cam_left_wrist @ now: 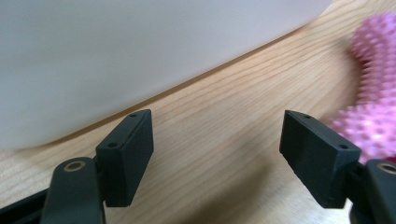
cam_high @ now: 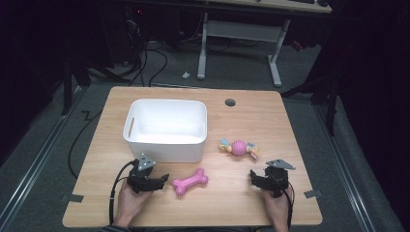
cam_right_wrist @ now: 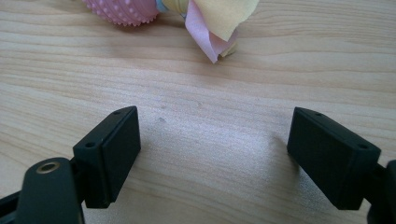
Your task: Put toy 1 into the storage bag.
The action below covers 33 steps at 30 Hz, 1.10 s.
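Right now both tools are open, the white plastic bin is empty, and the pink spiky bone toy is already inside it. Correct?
Not quite. The pink spiky bone toy is not inside the white plastic bin; the high view shows it lying on the wooden table in front of the bin, just right of the left tool. The rest holds: the left tool and the right tool are both open, and the bin is empty.

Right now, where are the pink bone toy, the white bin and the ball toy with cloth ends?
pink bone toy (cam_high: 190, 182), high view, middle of its shaft.
white bin (cam_high: 164, 149), high view, near outer wall.
ball toy with cloth ends (cam_high: 239, 147), high view, pink ball.
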Motion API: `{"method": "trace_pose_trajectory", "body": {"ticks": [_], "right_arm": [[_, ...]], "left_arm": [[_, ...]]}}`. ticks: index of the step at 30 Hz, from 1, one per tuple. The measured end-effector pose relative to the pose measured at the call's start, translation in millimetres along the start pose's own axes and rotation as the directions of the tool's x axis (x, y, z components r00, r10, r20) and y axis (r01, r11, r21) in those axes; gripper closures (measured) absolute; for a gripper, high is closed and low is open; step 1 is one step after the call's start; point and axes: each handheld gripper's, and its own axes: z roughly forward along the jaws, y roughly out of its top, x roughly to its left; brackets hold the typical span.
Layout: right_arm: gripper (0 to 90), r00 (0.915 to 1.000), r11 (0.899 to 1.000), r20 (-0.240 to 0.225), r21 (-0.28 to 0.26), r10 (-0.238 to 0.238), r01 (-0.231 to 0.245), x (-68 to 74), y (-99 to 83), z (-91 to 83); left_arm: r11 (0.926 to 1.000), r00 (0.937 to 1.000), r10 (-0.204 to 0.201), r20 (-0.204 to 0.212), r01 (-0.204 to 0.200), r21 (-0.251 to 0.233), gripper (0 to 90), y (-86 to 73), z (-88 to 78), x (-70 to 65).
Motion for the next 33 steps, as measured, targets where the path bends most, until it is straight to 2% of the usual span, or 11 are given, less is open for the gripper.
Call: {"method": "trace_pose_trajectory", "body": {"ticks": [4,9,16,27,33], "right_arm": [[17.1,1.0000,1.000,-0.001,-0.001,-0.001,0.001,0.0,0.0,0.0],[17.1,1.0000,1.000,-0.001,0.000,-0.003,0.003,0.0,-0.1,-0.1],[17.1,1.0000,1.000,-0.002,0.000,-0.002,0.002,0.2,-0.1,-0.1],[17.1,1.0000,1.000,-0.003,0.000,-0.004,0.004,0.2,-0.1,-0.1],[17.1,1.0000,1.000,-0.004,0.000,-0.002,0.002,0.3,0.0,-0.1]], "left_arm": [[1.0000,1.0000,0.004,0.002,-0.004,0.008,26.2,1.3,-6.3,-0.5],[1.0000,0.9999,0.006,0.011,-0.006,-0.005,26.0,4.8,-15.9,-2.2],[0.9991,0.9992,0.039,0.010,-0.039,-0.015,25.5,14.1,-27.8,-7.8],[0.9971,0.9956,0.077,0.054,-0.076,-0.004,25.5,26.0,-36.0,-19.3],[0.9934,0.9910,0.115,0.069,-0.115,0.000,25.9,36.1,-37.8,-30.0]]}}
